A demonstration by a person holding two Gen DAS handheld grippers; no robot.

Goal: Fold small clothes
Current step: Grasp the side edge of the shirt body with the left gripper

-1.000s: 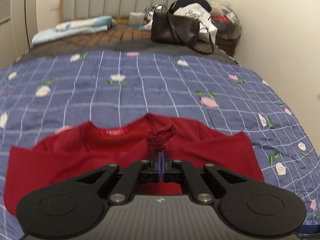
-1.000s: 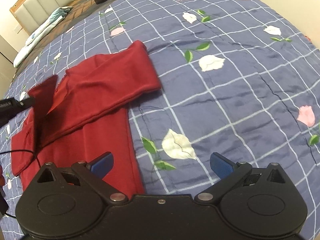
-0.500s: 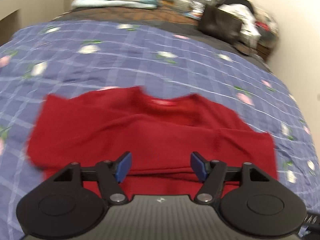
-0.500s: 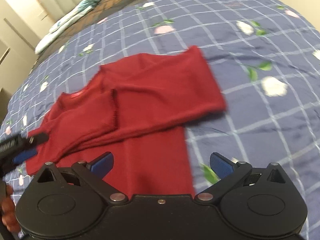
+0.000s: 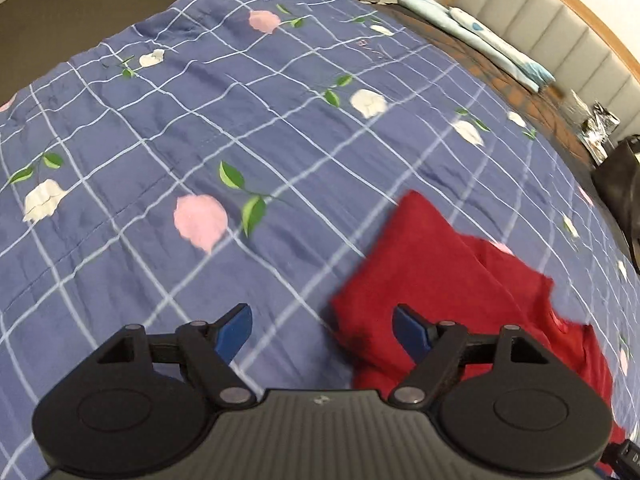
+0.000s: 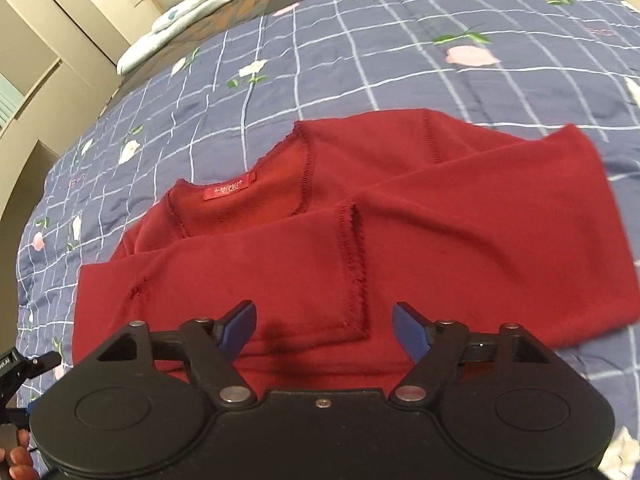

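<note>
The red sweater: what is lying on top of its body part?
On the red sweater, both sleeves are folded across the chest: the left sleeve and the right sleeve. Its neck label stays visible. The front beneath the sleeves is covered.

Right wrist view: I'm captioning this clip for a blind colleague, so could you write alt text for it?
A red sweater lies flat on a blue checked floral quilt, both sleeves folded across its front, neck label showing. The right gripper hangs open just above the sweater's near part, holding nothing. A folded pale towel lies further up the bed.
</note>
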